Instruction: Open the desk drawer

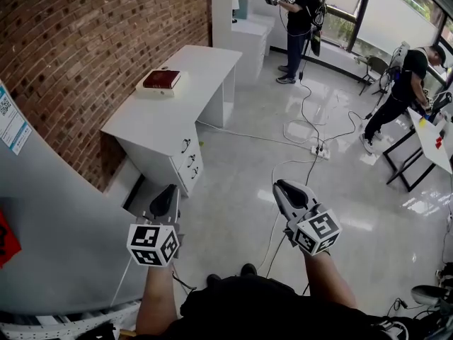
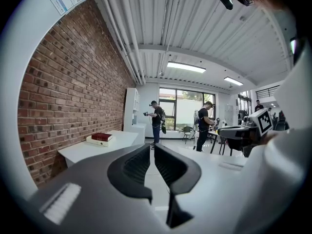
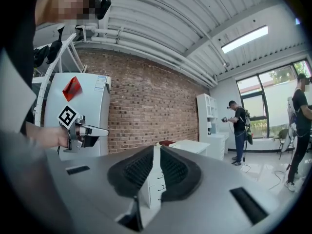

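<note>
A white desk point(image 1: 185, 66) stands against the brick wall, its drawer stack point(image 1: 188, 156) with dark handles facing the floor; all drawers look closed. A red book point(image 1: 161, 79) lies on top. My left gripper point(image 1: 167, 194) and right gripper point(image 1: 281, 185) hover over the floor well short of the desk, both shut and empty. In the left gripper view the shut jaws point(image 2: 152, 149) point past the desk point(image 2: 92, 149) and the book point(image 2: 101, 137). In the right gripper view the jaws point(image 3: 157, 151) point at the drawer stack point(image 3: 156, 182).
A grey panel point(image 1: 56, 218) stands close on my left. Cables and a power strip point(image 1: 318, 149) lie on the glossy floor ahead. Two people point(image 1: 301, 20) work farther off, one by a table point(image 1: 433, 142) at the right. A white cabinet point(image 1: 251, 37) stands beyond the desk.
</note>
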The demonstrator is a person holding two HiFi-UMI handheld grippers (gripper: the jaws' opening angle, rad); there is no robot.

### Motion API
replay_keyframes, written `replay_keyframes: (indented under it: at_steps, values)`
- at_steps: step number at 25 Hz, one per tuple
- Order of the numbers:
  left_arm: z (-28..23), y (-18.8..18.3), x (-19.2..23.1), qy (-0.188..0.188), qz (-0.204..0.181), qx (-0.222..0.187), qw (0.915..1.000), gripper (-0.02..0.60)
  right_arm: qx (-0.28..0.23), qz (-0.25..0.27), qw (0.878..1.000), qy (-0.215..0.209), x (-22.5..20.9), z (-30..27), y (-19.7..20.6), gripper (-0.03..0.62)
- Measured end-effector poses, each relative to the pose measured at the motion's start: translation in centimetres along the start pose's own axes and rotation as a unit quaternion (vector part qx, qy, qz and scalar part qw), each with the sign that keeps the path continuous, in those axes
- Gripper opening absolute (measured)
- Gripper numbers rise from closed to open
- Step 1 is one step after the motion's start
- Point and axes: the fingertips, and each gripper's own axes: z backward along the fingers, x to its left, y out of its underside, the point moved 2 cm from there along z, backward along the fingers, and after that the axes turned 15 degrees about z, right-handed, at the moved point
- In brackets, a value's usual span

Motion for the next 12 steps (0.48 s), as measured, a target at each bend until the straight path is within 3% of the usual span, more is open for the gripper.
replay_keyframes:
  at_steps: [2, 4, 7, 9, 12]
  values:
    - [0.05, 0.03, -0.08, 0.001, -0.001, 0.0, 1.0, 0.033, 0.002, -0.002, 1.0, 0.001, 0.0, 0.07, 0.1, 0.014]
    - [0.1, 0.1, -0.07, 0.002, 0.0, 0.002, 1.0, 0.093, 0.003, -0.001, 1.0, 0.002, -0.02, 0.13, 0.09, 0.014]
    - [0.24, 0.22, 0.1, 0.001, 0.0, 0.004, 1.0, 0.117, 0.003, -0.001, 1.0, 0.003, -0.01, 0.13, 0.06, 0.025]
    - [0.3, 0.23, 0.24, -0.001, 0.001, 0.004, 1.0, 0.135, 0.006, -0.003, 1.0, 0.003, -0.02, 0.04, 0.04, 0.126]
    - [0.36, 0.21, 0.42, -0.002, 0.004, 0.006, 1.0, 0.165, 0.008, -0.005, 1.0, 0.0, 0.21, 0.06, -0.03, 0.148]
